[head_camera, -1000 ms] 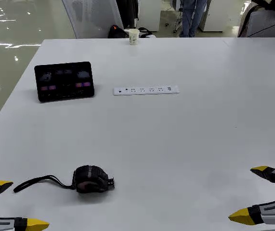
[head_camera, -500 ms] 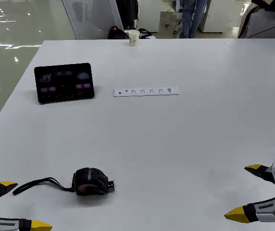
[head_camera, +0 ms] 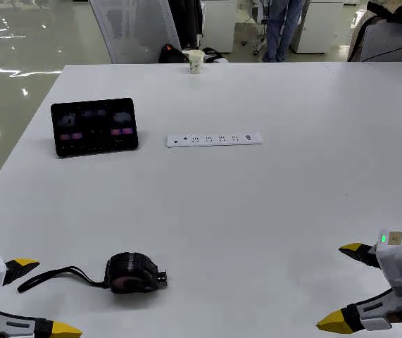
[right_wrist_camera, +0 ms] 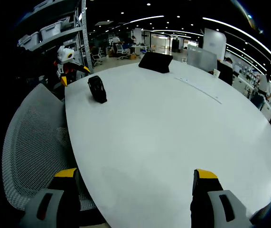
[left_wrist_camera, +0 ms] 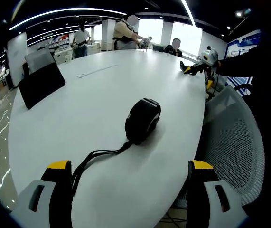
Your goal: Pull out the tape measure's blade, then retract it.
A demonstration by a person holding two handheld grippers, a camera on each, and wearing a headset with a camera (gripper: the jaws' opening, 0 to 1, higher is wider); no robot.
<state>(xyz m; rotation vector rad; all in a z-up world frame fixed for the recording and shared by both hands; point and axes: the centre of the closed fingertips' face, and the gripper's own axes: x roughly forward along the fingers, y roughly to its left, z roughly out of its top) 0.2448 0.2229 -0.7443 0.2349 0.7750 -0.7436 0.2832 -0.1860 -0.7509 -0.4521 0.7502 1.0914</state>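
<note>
You are holding your left gripper (head_camera: 42, 296) wide open, gripping nothing, with the tape measure (head_camera: 132, 273) lying on the white table (head_camera: 257, 211) near it and its strap (head_camera: 53, 274) reaching between the jaws. Your right gripper (head_camera: 341, 285) is gaping wide too, empty, well apart.

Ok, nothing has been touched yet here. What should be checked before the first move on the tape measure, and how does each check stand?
1. Left gripper open and empty: ok.
2. Right gripper open and empty: ok.
3. Tape measure lying free on the table, nothing against it: ok.
4. Blade fully inside the case: ok, none is drawn out.
5. Strap out of the grasp path: not ok, it trails from the case toward the left gripper's fingers.
6. Blade hook facing the right gripper: cannot tell, too small to read.
</note>
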